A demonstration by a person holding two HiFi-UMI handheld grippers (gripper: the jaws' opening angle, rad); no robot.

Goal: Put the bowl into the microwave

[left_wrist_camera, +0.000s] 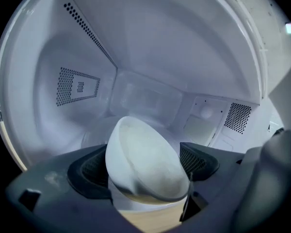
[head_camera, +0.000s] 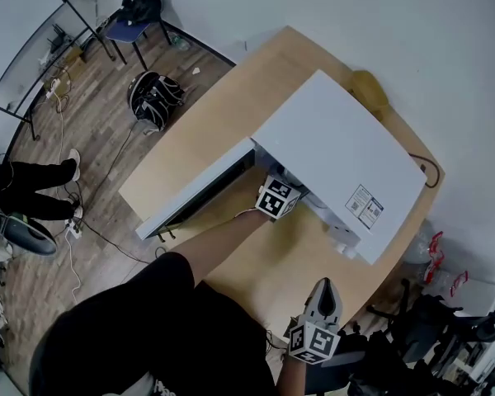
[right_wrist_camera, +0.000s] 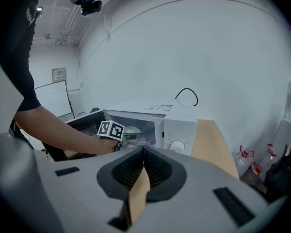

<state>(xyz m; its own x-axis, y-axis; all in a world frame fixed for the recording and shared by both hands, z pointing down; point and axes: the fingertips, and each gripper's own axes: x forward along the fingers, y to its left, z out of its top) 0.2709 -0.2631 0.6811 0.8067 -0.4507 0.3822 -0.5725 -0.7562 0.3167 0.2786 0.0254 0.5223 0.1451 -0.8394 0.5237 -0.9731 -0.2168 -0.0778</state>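
Note:
The white microwave (head_camera: pixel 338 155) stands on the wooden table with its door (head_camera: pixel 200 196) swung wide to the left. My left gripper's marker cube (head_camera: pixel 278 197) sits at the oven's mouth, and its jaws are hidden inside. In the left gripper view, the white bowl (left_wrist_camera: pixel 150 171) lies tilted inside the cavity, between the jaws of my left gripper (left_wrist_camera: pixel 145 154). They stand wide, and the right pad (left_wrist_camera: pixel 199 160) is clear of the bowl's rim. My right gripper (right_wrist_camera: pixel 144 152) is shut and empty. It hangs off the table's near edge and points at the microwave (right_wrist_camera: pixel 179 130).
The microwave sits on a round wooden table (head_camera: pixel 223 114). A yellowish object (head_camera: pixel 370 89) and a black cable (head_camera: pixel 429 172) lie behind the oven. On the floor are a backpack (head_camera: pixel 154 97), a blue chair (head_camera: pixel 136 7) and loose cables. Water bottles (right_wrist_camera: pixel 250 161) stand at the right.

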